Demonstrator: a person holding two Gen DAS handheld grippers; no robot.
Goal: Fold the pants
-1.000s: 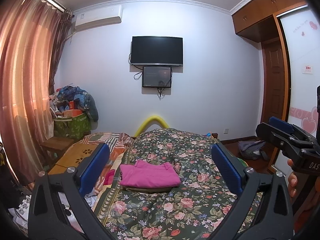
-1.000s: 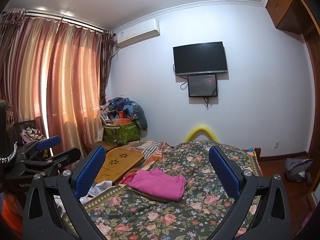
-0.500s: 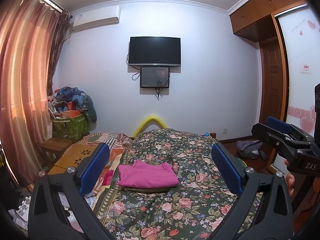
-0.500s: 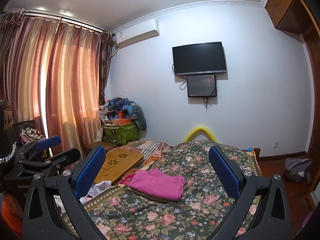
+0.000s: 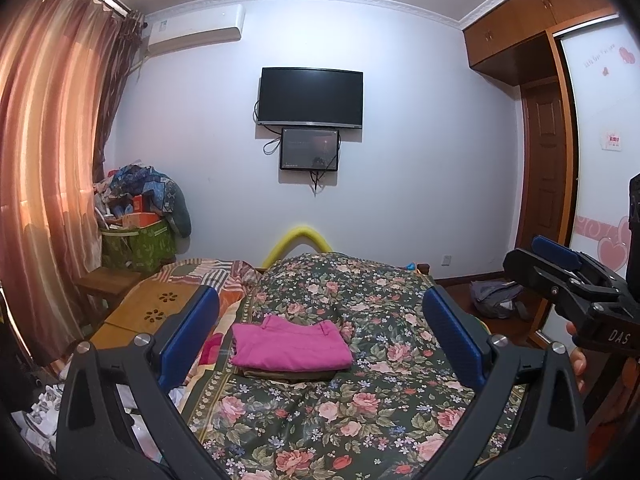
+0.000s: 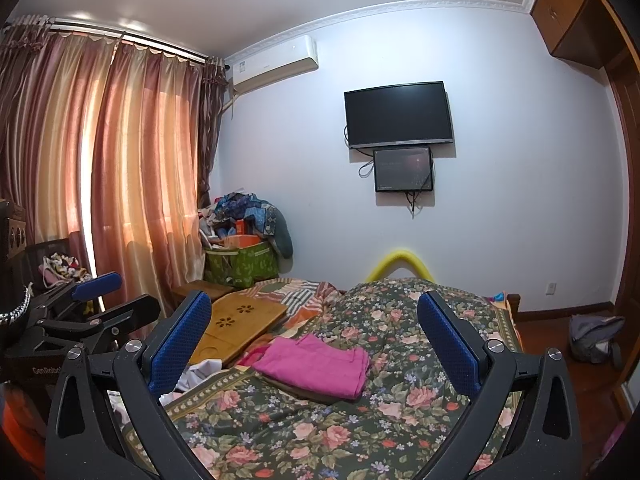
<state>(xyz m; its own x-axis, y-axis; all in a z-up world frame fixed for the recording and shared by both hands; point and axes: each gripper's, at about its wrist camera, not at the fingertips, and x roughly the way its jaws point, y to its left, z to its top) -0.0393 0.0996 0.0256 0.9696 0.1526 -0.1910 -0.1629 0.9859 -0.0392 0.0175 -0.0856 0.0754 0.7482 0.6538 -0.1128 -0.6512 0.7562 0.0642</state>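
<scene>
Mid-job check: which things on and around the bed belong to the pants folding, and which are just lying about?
Part of the job:
- pink pants, folded, on top of a darker folded garment
- floral bedspread under them
- left gripper and right gripper, jaws open, holding nothing

Just lying about:
- wooden lap desk
- green bag piled with clothes
- backpack on the floor
- white cloth

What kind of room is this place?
Most likely a home bedroom: a bed with a floral cover fills the middle, a TV hangs on the far wall, and curtains cover a window at the left.
</scene>
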